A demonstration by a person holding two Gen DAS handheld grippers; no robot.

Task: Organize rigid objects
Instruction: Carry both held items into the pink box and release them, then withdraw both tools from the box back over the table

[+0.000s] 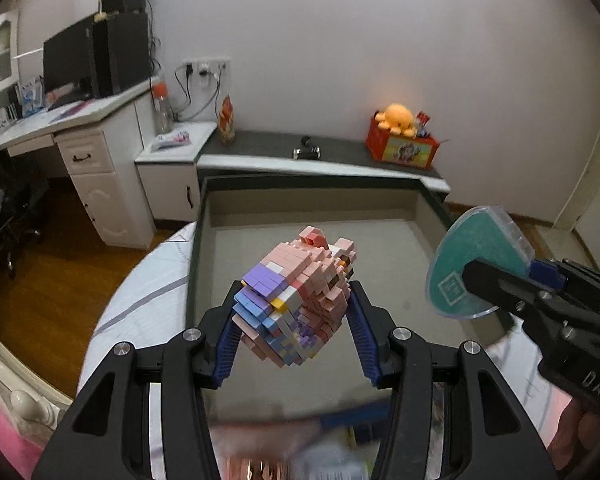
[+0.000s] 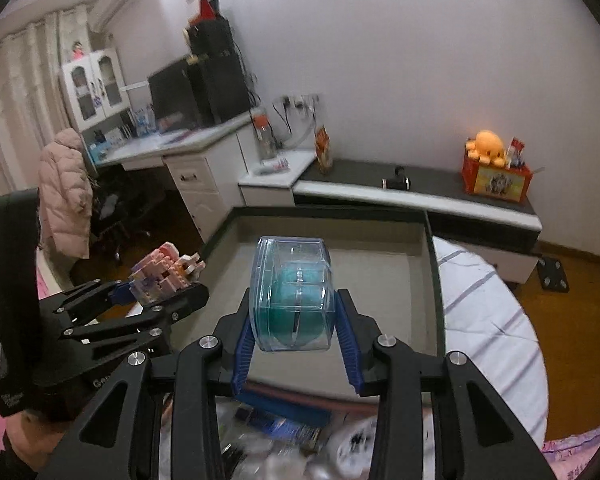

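My left gripper point(image 1: 294, 300) is shut on a pink, purple and blue block-brick figure point(image 1: 296, 296) and holds it above the open grey storage box point(image 1: 380, 248). My right gripper point(image 2: 294, 300) is shut on a clear plastic case with a teal roll inside point(image 2: 292, 296), also held above the box point(image 2: 380, 248). In the left wrist view the case point(image 1: 476, 260) and right gripper show at the right edge. In the right wrist view the figure point(image 2: 164, 268) and left gripper show at the left.
The box rests on a white striped bed cover point(image 2: 488, 320). Blurred loose items point(image 2: 284, 436) lie near its front edge. Behind stand a low cabinet with a red box and orange plush point(image 1: 400, 136), a white desk point(image 1: 80, 128) and wooden floor point(image 1: 48, 280).
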